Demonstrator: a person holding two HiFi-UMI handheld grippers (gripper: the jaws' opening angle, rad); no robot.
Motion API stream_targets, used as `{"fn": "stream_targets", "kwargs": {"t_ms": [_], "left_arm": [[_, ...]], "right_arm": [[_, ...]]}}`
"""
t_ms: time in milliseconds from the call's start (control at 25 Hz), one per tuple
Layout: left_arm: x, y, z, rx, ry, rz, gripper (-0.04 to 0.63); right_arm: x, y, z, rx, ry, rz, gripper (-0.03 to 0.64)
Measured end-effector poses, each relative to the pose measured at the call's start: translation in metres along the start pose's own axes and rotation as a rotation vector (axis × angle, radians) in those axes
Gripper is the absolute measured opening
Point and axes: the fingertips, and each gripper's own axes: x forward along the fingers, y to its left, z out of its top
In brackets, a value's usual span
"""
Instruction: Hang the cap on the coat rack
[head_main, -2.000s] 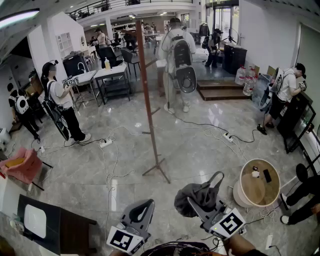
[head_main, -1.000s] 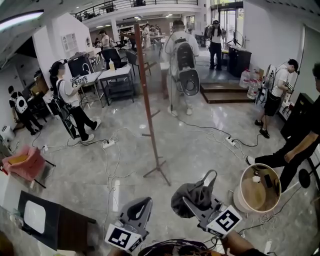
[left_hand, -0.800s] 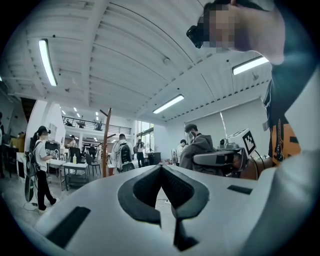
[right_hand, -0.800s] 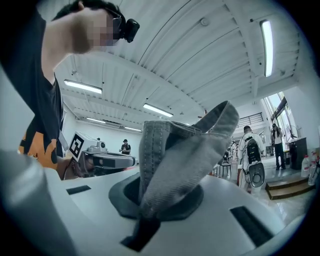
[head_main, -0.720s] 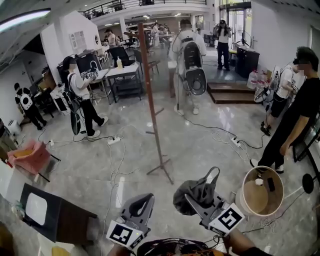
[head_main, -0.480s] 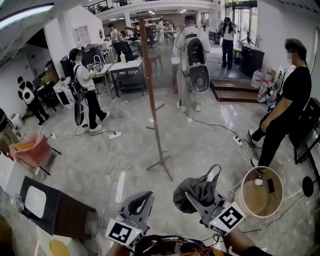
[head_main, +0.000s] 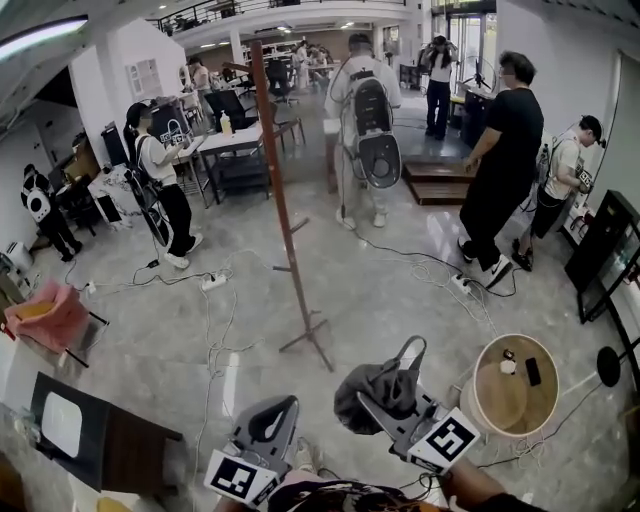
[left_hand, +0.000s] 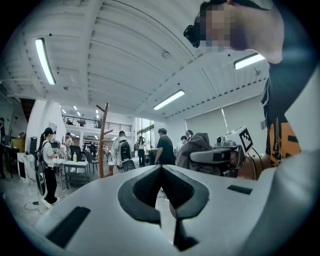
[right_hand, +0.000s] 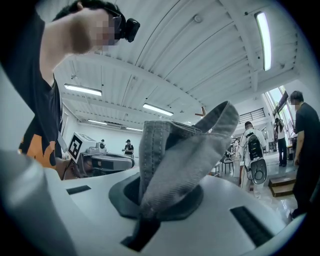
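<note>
Fabric check: soft grey denim cap (right_hand: 170, 150) pinched at a fold by right gripper (head_main: 372, 405) jaws, crown slumped, strap loop up. Judged light, floppy, non-slip; loop suits a peg. Left gripper (head_main: 288, 405) jaws pressed together, empty. Brown wooden coat rack (head_main: 285, 220) well apart.

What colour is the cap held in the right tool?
Grey; the cap shows best in the right gripper view.

Cap (right_hand: 185, 155): grey stitched cloth, matt. Coat rack (head_main: 281, 200): brown wood. Floor (head_main: 350, 300): glossy stone.
</note>
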Motion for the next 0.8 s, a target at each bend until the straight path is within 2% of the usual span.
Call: {"fn": "stream_targets", "kwargs": {"t_ms": [240,800], "left_arm": [[0.022,0.047,-0.005,-0.013,-0.003,-0.019,0.023],[0.06,0.216,-0.006,0.012,-0.006,-0.126,0.023]], "right_arm": [[0.041,-0.025,-0.003,-0.014,0.015,-0.025,0.032],[0.208,-0.074,0.004,-0.036,-0.002,-0.104,0.032]]}}
